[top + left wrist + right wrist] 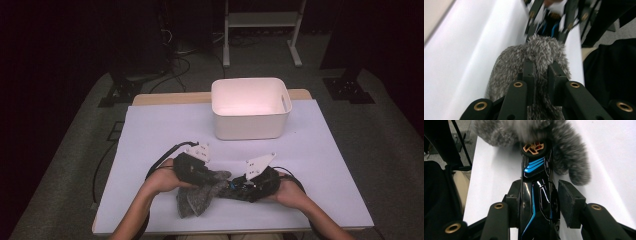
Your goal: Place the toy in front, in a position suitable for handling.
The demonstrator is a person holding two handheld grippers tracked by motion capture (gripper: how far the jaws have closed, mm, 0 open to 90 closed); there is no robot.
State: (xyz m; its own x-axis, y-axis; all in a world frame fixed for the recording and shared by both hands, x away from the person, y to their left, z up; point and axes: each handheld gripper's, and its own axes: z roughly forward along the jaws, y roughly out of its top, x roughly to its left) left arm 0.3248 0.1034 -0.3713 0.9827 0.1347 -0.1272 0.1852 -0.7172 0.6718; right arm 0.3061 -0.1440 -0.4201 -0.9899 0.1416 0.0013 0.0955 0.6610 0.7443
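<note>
A grey fuzzy cloth (192, 201) lies on the white table cover near the front edge. My left gripper (216, 176) is shut on one end of it. In the left gripper view the fur (509, 65) bunches up between the black jaws of that gripper (541, 69). My right gripper (237, 186) points left and is shut on a glossy black toy car (534, 167) with blue stripes and a gold-rimmed wheel. In the right gripper view the car's nose pushes into the cloth (571, 155), ahead of the gripper (539, 196). The two grippers face each other, tips close together.
A white plastic bin (250, 125) stands at the back middle of the table, its inside bare where visible. The white cover (150, 130) spreads wide to left and right. Cables trail from both grippers. Dark stands and a white frame sit on the floor beyond.
</note>
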